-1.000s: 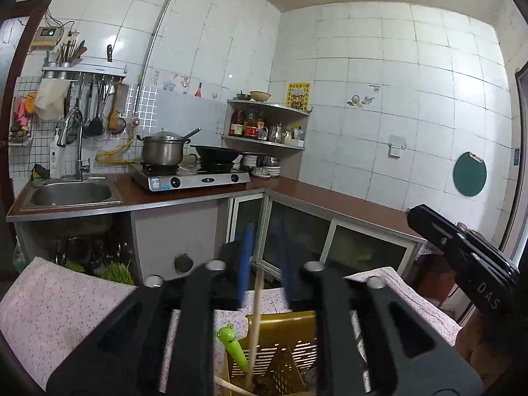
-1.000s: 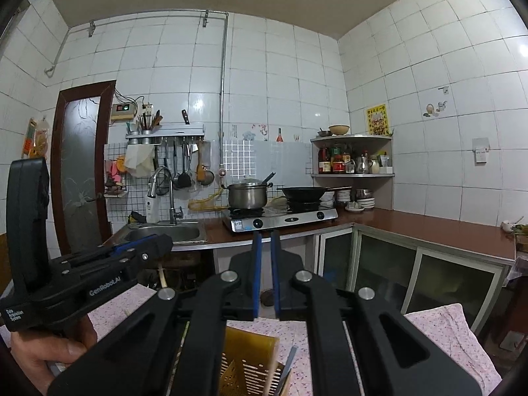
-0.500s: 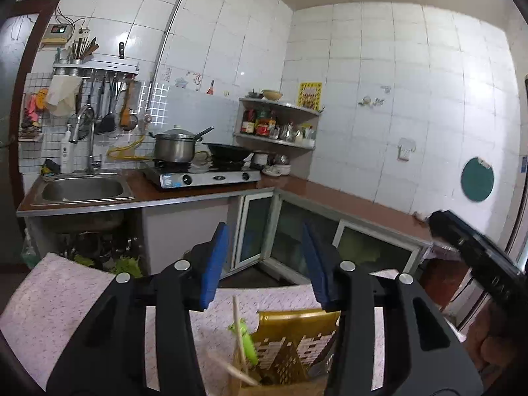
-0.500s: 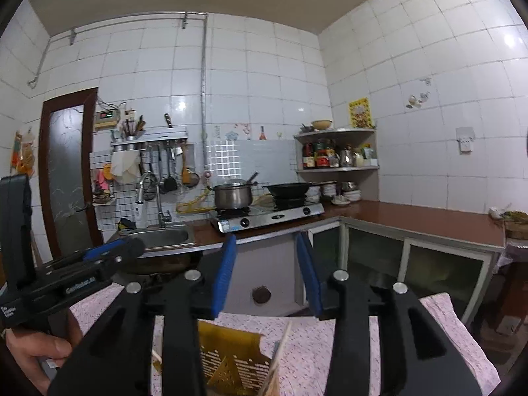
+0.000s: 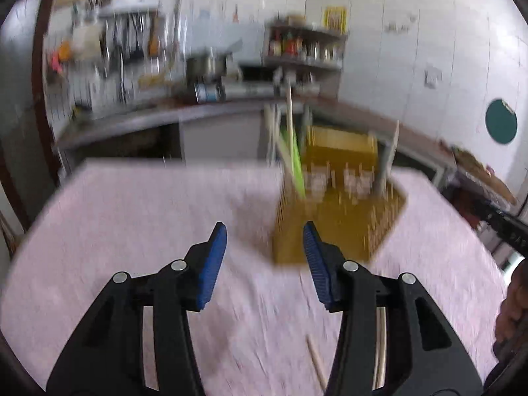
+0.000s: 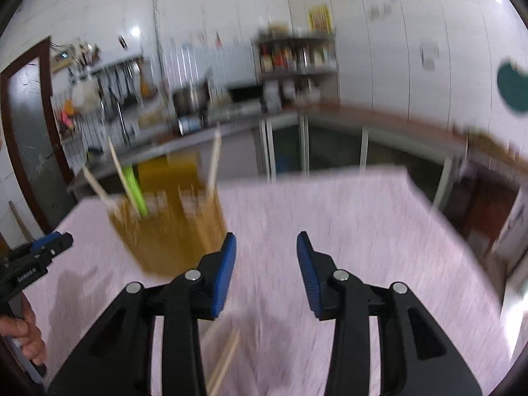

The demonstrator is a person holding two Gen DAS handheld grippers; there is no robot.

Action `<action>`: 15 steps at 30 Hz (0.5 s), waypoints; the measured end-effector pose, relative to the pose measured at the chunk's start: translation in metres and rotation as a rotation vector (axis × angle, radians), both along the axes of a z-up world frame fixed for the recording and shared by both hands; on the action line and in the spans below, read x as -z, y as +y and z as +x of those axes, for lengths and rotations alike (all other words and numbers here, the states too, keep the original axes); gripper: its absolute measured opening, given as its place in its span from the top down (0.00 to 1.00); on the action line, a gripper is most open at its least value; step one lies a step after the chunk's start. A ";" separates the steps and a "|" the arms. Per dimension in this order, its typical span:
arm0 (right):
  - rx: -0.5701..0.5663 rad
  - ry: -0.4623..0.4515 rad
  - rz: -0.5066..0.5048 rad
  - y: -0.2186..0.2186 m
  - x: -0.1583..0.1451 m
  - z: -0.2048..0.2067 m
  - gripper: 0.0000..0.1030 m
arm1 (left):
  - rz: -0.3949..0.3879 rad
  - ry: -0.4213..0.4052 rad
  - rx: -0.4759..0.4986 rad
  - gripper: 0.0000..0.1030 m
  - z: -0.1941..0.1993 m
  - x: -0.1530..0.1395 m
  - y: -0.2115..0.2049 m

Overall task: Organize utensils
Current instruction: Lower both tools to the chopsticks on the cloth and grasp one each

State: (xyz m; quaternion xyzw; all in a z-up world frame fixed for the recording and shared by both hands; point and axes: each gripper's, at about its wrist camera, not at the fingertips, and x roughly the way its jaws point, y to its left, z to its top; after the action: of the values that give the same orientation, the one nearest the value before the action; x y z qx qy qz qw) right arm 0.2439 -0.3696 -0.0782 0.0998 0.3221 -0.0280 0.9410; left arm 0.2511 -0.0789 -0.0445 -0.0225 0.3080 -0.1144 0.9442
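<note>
A yellow slotted utensil basket (image 5: 340, 217) (image 6: 171, 231) stands on the pink-clothed table (image 5: 132, 231) (image 6: 379, 231). A green utensil (image 5: 297, 168) (image 6: 135, 188) and pale chopsticks (image 5: 289, 122) (image 6: 214, 158) stick up from it. My left gripper (image 5: 264, 231) hovers over the cloth just short of the basket, its jaws opening with nothing between them. My right gripper (image 6: 266, 237) is open and empty, to the right of the basket. Loose wooden chopsticks (image 5: 316, 363) (image 6: 224, 359) lie on the cloth under the grippers. Both views are motion-blurred.
Beyond the table runs a kitchen counter (image 5: 231, 109) with a pot, stove and sink, and a corner shelf of bottles (image 6: 293, 56). A white box (image 6: 514, 227) stands off the table's right edge. A hand (image 6: 26, 336) holds the left gripper.
Both grippers dropped and tilted down from facing the kitchen wall to facing the tabletop. Both jaws went from nearly shut to open. The basket now sits ahead of them rather than below.
</note>
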 end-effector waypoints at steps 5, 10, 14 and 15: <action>0.005 0.140 -0.002 0.008 0.053 0.000 0.64 | 0.003 0.152 0.070 0.55 -0.011 0.053 -0.013; -0.018 0.201 -0.014 0.024 0.074 0.001 0.64 | 0.040 0.196 0.104 0.55 -0.019 0.071 -0.024; -0.016 0.233 -0.034 0.036 0.085 0.004 0.64 | 0.066 0.226 0.115 0.55 -0.021 0.084 -0.027; -0.018 0.241 -0.037 0.038 0.087 0.005 0.64 | 0.073 0.239 0.118 0.55 -0.021 0.089 -0.026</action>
State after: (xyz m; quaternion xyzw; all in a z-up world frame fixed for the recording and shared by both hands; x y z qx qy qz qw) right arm 0.2490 -0.3312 -0.1654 0.0753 0.4334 -0.0375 0.8973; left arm 0.2301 -0.1050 -0.1332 0.0165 0.4232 -0.1548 0.8926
